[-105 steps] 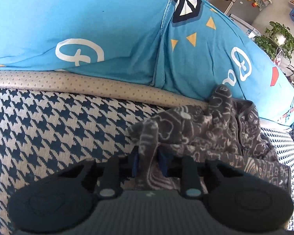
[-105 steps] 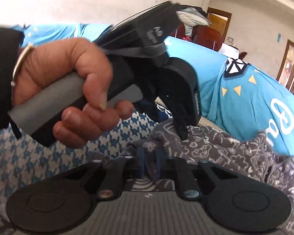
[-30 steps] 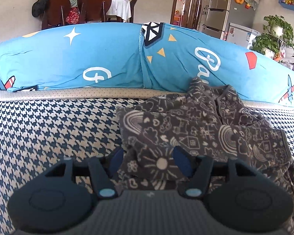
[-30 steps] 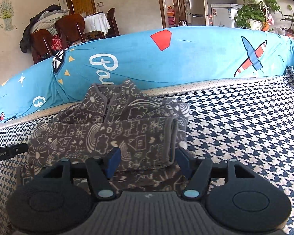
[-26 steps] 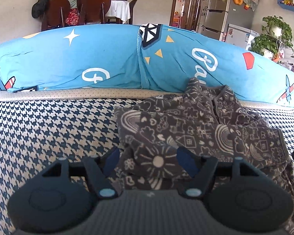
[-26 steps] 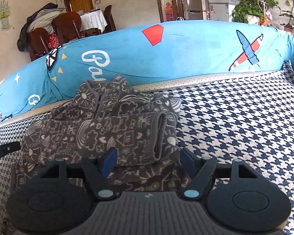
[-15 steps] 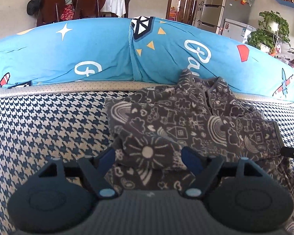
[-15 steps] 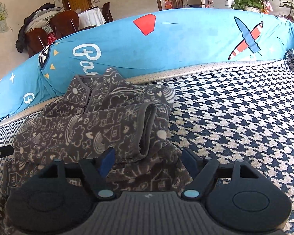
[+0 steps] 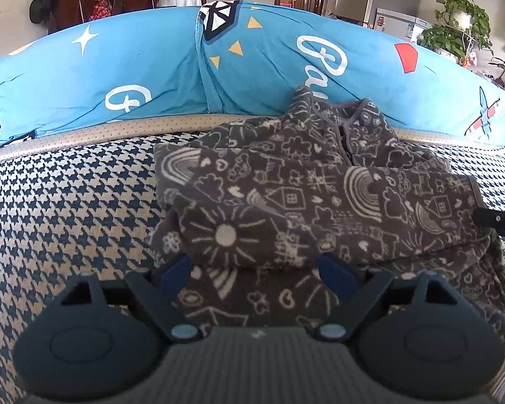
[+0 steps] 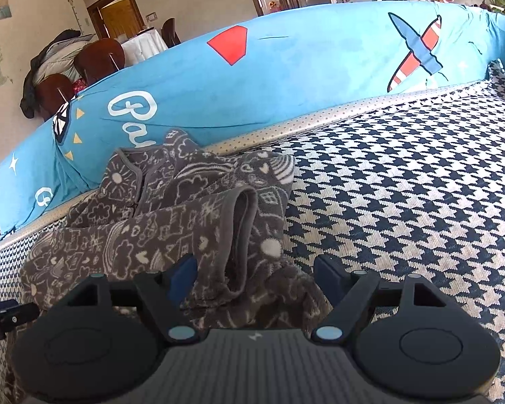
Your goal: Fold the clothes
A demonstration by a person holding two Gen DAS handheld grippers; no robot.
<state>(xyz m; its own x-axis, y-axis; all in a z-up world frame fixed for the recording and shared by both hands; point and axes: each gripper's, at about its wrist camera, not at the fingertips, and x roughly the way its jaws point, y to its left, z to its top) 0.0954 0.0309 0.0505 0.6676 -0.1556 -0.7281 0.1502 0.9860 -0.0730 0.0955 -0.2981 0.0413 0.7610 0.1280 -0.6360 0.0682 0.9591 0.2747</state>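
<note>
A grey fleece garment (image 9: pixel 286 195) with white doodle print lies folded in a loose bundle on the houndstooth sofa seat (image 9: pixel 67 202). My left gripper (image 9: pixel 254 271) hovers at its near left edge. Its jaws are opening, with fabric lying between the blue pads but not pressed. The right wrist view shows the garment (image 10: pixel 185 222) with its rolled hem facing me. My right gripper (image 10: pixel 257 272) stands open over the near right edge, fabric between its pads and untouched. A tip of the right gripper (image 9: pixel 498 219) shows at the left view's right edge.
A long blue printed cushion (image 9: pixel 118 67) runs along the back of the seat, just behind the garment. Bare houndstooth cover (image 10: pixel 404 185) stretches to the right of the garment. Dining chairs (image 10: pixel 97 57), a fridge and potted plants stand beyond the sofa.
Both grippers, shut on the fabric 3.5 s ago, have let go and spread their jaws wider. The garment now rests on the seat. Both views have sunk slightly closer to it.
</note>
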